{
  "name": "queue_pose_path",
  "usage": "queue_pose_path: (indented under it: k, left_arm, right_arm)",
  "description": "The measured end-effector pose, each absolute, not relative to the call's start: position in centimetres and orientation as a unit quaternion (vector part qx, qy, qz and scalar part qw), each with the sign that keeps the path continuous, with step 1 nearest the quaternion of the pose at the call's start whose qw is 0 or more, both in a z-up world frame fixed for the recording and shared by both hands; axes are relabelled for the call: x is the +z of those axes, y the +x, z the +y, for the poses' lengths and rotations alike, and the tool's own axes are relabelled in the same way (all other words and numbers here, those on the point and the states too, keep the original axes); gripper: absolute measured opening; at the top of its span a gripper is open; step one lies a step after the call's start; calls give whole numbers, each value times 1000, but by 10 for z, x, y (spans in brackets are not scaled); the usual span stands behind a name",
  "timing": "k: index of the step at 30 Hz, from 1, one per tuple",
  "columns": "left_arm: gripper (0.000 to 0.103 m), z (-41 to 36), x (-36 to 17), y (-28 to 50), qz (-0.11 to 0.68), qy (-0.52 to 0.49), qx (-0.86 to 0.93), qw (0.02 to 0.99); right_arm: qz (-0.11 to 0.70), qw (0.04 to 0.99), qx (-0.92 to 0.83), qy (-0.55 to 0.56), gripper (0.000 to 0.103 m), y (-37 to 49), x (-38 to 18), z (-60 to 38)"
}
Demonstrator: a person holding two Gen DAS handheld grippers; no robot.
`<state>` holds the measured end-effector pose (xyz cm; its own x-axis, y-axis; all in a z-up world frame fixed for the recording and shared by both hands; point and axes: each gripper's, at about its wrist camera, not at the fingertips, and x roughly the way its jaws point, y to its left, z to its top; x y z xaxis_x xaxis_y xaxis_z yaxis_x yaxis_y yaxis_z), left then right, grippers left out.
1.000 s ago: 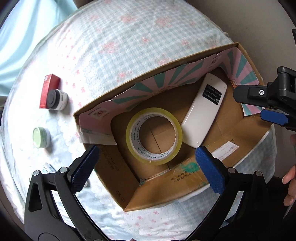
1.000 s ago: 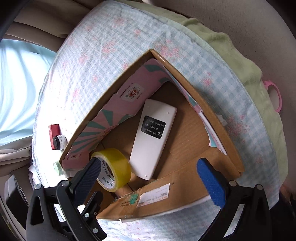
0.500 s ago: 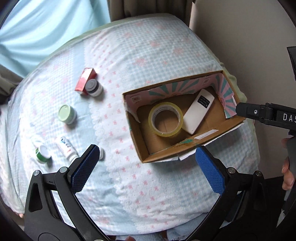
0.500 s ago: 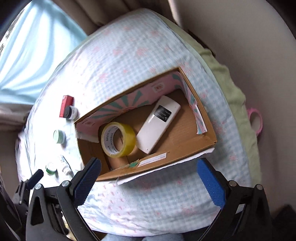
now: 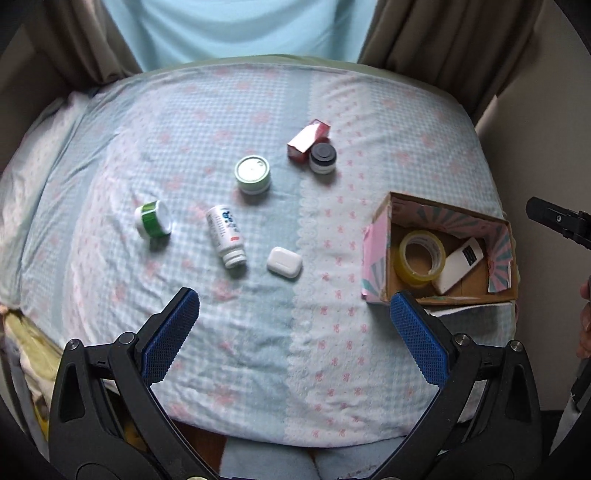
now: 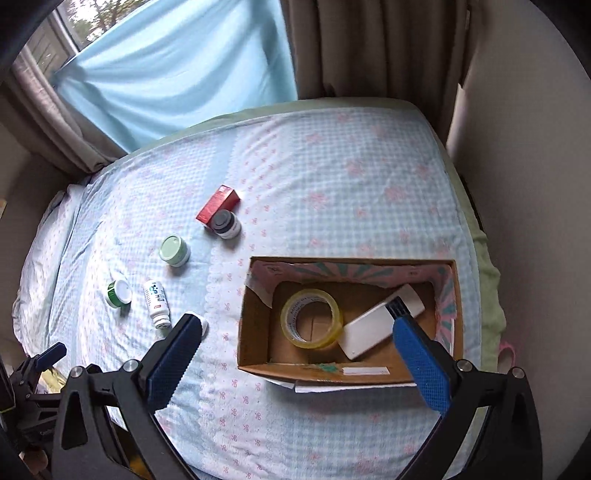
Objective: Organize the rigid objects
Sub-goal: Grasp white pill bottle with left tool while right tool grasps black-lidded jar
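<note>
A cardboard box [image 5: 384, 254] [image 6: 255, 321] on the bed holds a yellow tape roll [image 5: 419, 256] [image 6: 310, 318] and a white remote [image 5: 458, 264] [image 6: 376, 326]. Left of it lie a white case [image 5: 284, 262], a white bottle [image 5: 226, 236] [image 6: 157, 302], a green-banded jar [image 5: 153, 219] [image 6: 119, 293], a pale green jar [image 5: 252, 174] [image 6: 174, 251], a dark-lidded jar [image 5: 322, 158] [image 6: 226, 224] and a red carton [image 5: 308, 140] [image 6: 218, 204]. My left gripper [image 5: 293, 328] is open and empty above the bed's near edge. My right gripper [image 6: 295, 354] is open and empty above the box front.
The bed has a checked blue sheet [image 5: 258, 350]. A wall [image 6: 524, 184] runs along the right side. Curtains [image 6: 369, 44] and a blue drape [image 5: 236, 26] hang behind the bed. A pink tape ring [image 6: 506, 354] sits by the bed's right edge.
Both grippers have pulled back and up from the box, so the whole bed and the loose items come into view. Both stay open and empty.
</note>
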<state>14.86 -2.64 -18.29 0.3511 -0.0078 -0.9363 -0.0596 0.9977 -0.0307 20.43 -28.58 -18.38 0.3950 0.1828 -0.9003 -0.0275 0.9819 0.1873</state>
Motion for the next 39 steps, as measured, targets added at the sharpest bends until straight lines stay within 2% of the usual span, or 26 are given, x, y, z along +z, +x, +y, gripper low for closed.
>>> queue_pose_path:
  k: [7,15,25,33,39]
  left_arm:
    - [103,24,-199,158,579,-76,65,809]
    - [103,68,-249,195,607,-137,103,776]
    - [103,107,-356,265,653,-199,133,718]
    - [102,126,-430,292,684,-232,159,673]
    - [90,127,-461,297,700,-240,159,654]
  right_arm:
    - [554,821,134,34,103,238,-190,-230]
    - [586,783,200,-63,103,297,-222,-169]
    - [624,732,232,-144,103,398,-316,-112]
    - [660,691,227,-186,103,452,-395,-77]
    - [685,666,226,-188,101,470,-436,-65]
